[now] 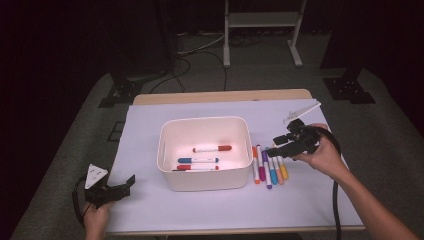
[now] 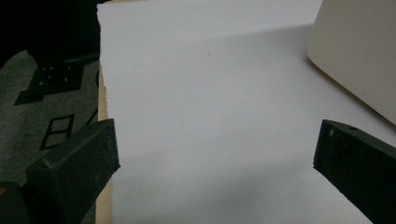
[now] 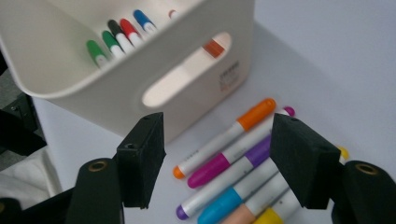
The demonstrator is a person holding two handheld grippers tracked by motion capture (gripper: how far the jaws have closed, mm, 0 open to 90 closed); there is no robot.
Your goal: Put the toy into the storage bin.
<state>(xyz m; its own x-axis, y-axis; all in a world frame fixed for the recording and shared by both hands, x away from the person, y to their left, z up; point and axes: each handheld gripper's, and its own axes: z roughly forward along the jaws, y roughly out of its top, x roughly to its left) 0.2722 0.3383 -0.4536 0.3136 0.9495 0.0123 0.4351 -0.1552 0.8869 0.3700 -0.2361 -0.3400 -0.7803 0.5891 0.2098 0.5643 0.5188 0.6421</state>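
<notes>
- From the high view, light falls from above on the white table sheet (image 1: 210, 210); the room behind is almost black.
- The inside of my white bin (image 1: 205, 150) looks overexposed, with a slightly pink glow.
- The whole high picture is soft and a bit grainy.
- In my left gripper view, a gentle shadow band crosses the sheet, and the near jaws are blurred.
- In my right gripper view, the markers (image 3: 233, 158) are sharp enough, but the jaws are out of focus.

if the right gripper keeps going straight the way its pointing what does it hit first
Most likely the row of markers lying on the white sheet beside the bin. The right gripper has open, empty jaws straddling the orange, magenta and purple ones; which it meets first is hard to judge.
</notes>
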